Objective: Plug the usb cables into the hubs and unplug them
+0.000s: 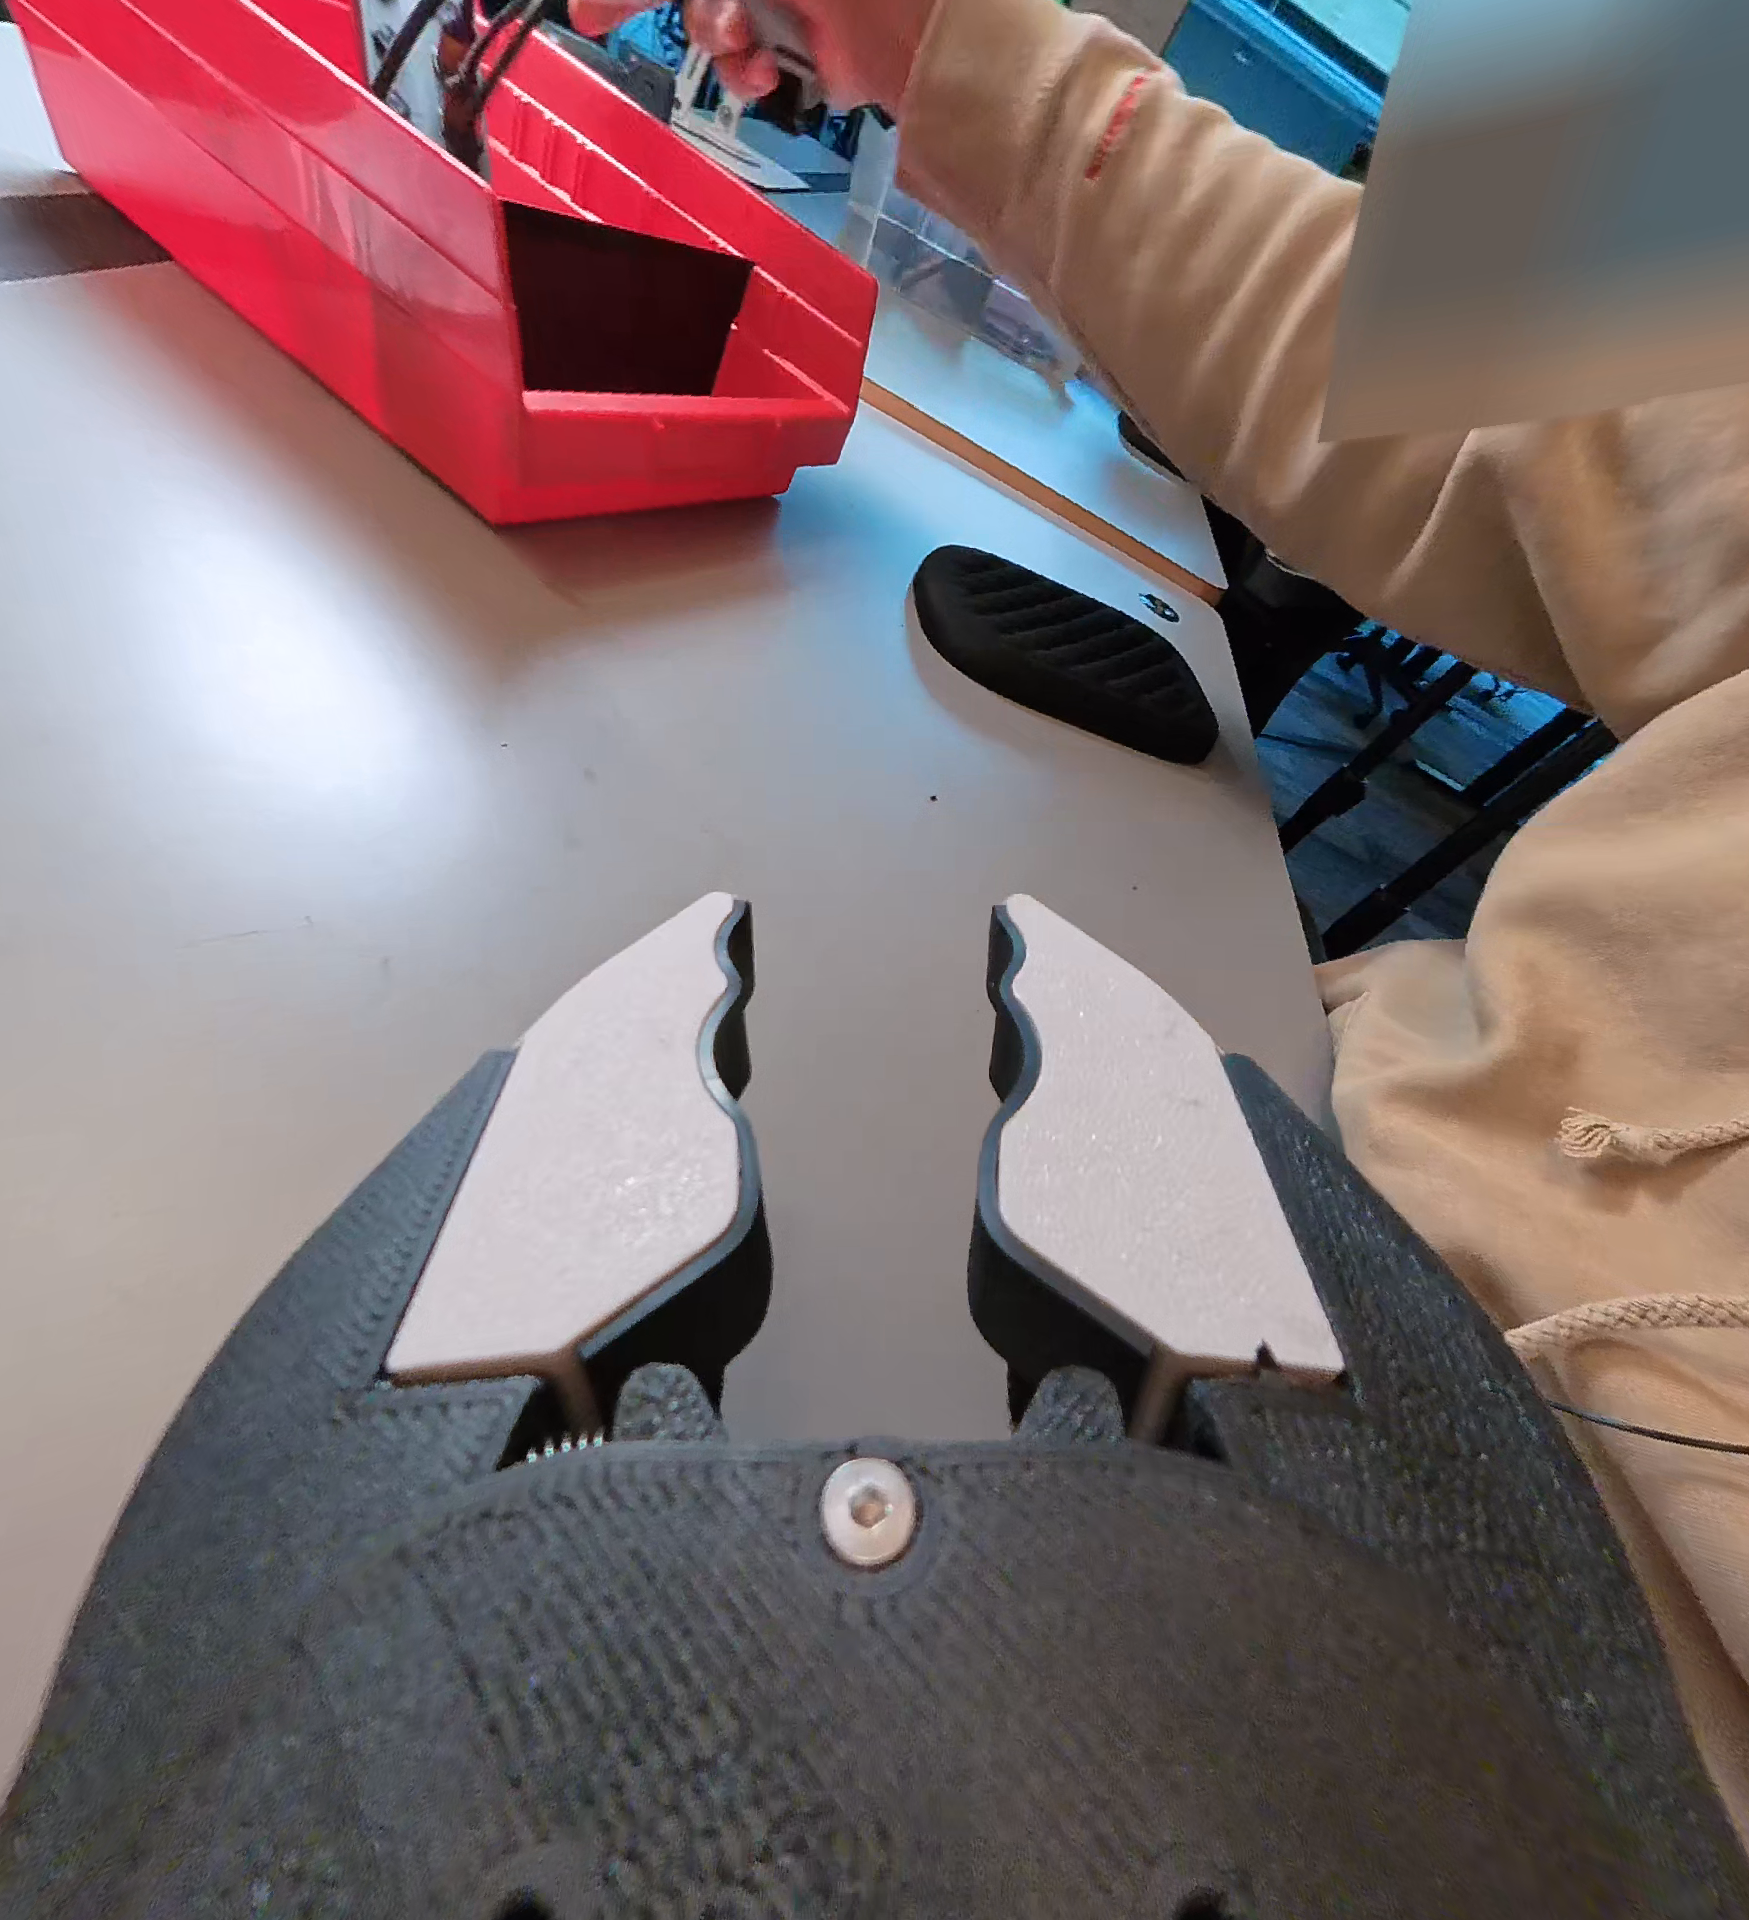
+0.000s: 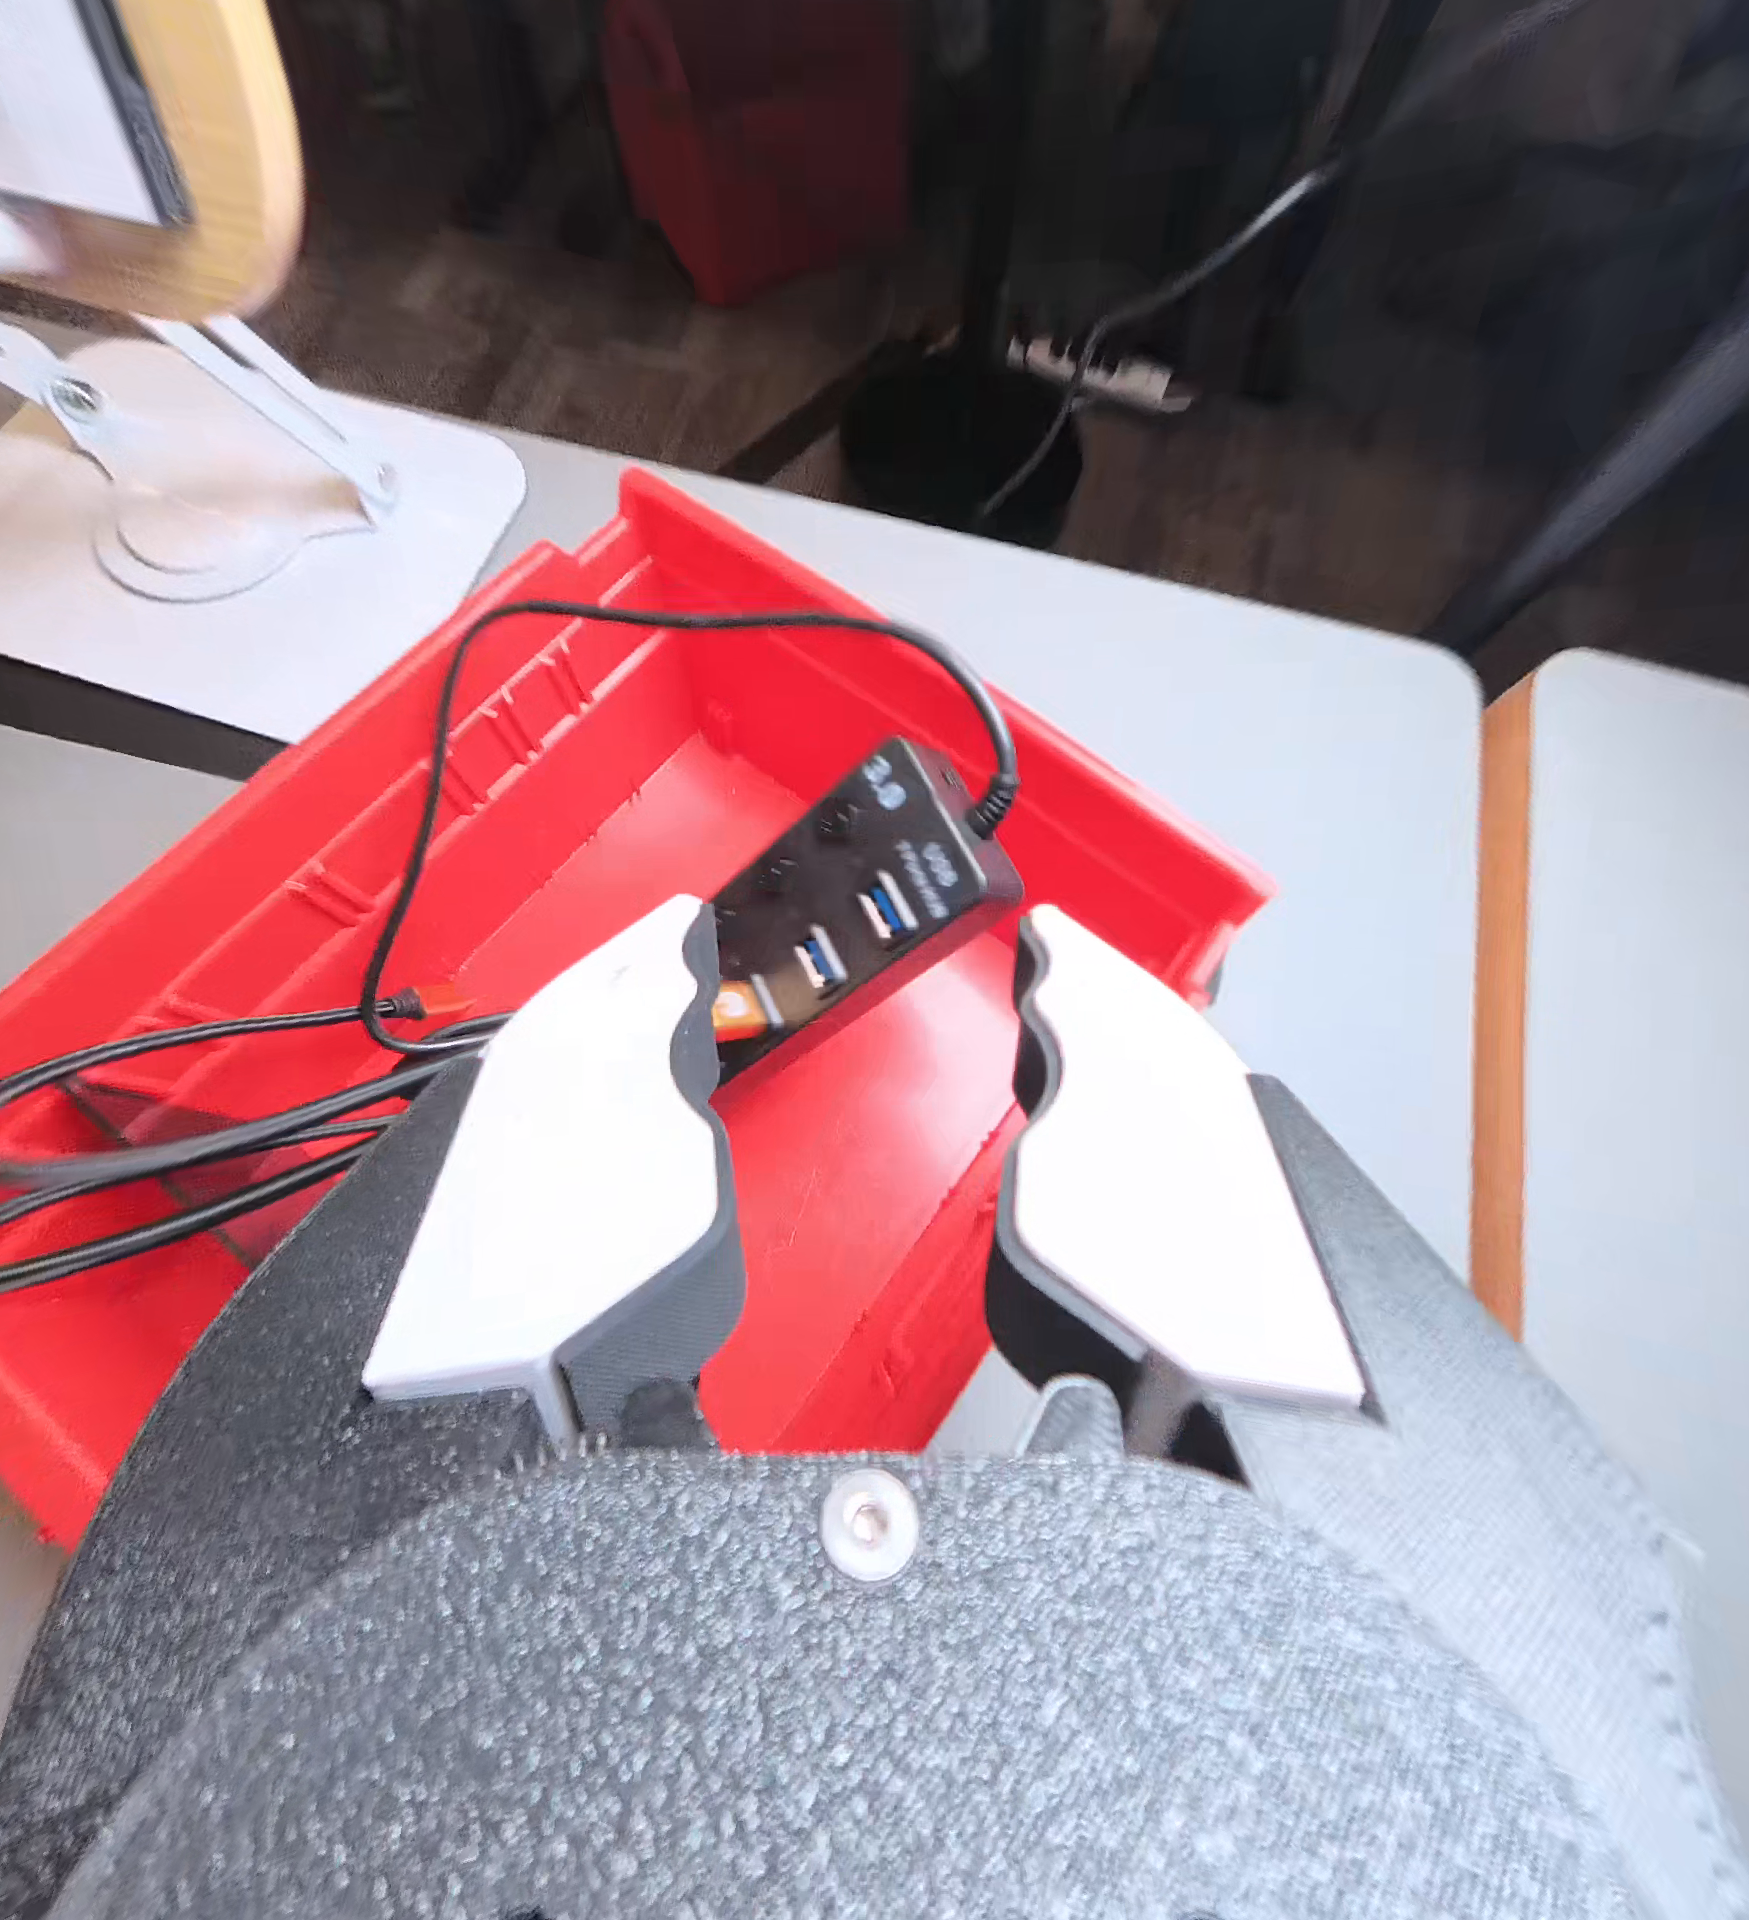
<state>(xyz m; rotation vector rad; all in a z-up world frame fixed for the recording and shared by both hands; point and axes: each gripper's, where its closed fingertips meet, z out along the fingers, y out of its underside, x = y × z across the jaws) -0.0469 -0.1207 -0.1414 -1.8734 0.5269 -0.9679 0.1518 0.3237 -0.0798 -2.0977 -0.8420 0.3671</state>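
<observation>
In the right wrist view, a black USB hub (image 2: 849, 883) with blue ports lies tilted in a red bin (image 2: 330, 883). An orange plug (image 2: 745, 1013) sits at the hub's near end, beside my left fingertip. A second orange plug (image 2: 444, 1001) lies loose on its black cable (image 2: 174, 1132) in the bin. My right gripper (image 2: 865, 920) is open and empty just above the hub's near end. My left gripper (image 1: 870, 920) is open and empty, low over the bare grey table (image 1: 278, 779), far from the red bins (image 1: 330, 260).
In the left wrist view, a black ridged pad (image 1: 1057, 655) lies near the table's right edge. A person in a beige hoodie (image 1: 1472, 623) sits at the right, with a hand (image 1: 745, 42) over the far bin. A white stand base (image 2: 226, 499) is behind the bin.
</observation>
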